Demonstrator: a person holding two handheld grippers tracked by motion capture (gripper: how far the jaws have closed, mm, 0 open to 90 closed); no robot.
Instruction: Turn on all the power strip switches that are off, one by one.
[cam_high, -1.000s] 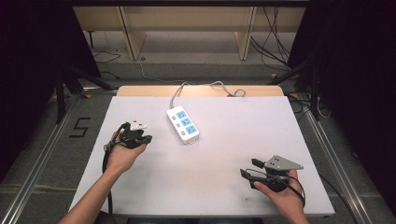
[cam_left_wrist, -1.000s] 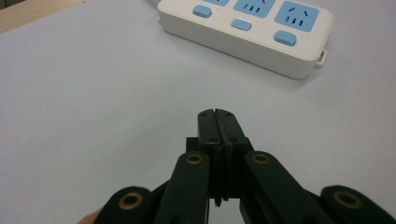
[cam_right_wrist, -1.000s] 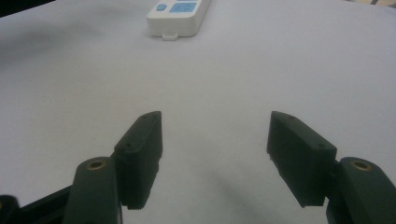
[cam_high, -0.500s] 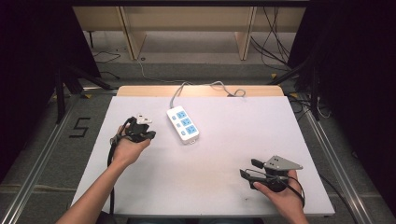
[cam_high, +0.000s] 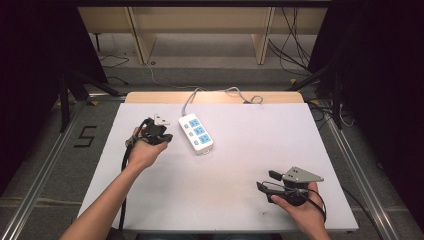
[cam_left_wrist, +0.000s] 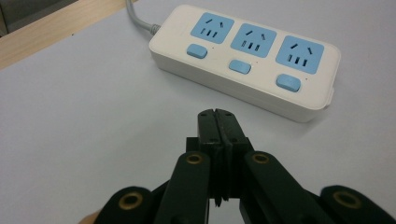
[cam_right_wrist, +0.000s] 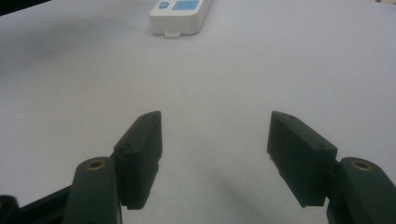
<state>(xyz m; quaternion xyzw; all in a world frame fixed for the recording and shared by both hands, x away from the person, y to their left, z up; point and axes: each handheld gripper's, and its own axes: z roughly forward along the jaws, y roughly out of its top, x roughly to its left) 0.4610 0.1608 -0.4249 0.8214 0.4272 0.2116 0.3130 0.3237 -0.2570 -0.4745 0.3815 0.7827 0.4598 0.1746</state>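
A white power strip (cam_high: 196, 133) with three blue sockets and three blue switches lies on the white table (cam_high: 240, 150), its grey cable running off the far edge. The left gripper view has the power strip (cam_left_wrist: 247, 56) close ahead. My left gripper (cam_high: 166, 137) is shut with nothing in it, just left of the strip and a short gap away; its jaws (cam_left_wrist: 217, 122) press together. My right gripper (cam_high: 264, 181) rests near the front right of the table, open and empty. The strip's near end (cam_right_wrist: 180, 14) shows far ahead of my right gripper (cam_right_wrist: 215, 140).
A wooden strip (cam_high: 215, 97) borders the table's far edge, where the cable (cam_high: 230, 92) loops over it. Metal rails (cam_high: 40, 170) run along both sides of the table. Cables lie on the floor beyond.
My left gripper has moved forward and to the right, closer to the power strip. The right gripper has stayed in place.
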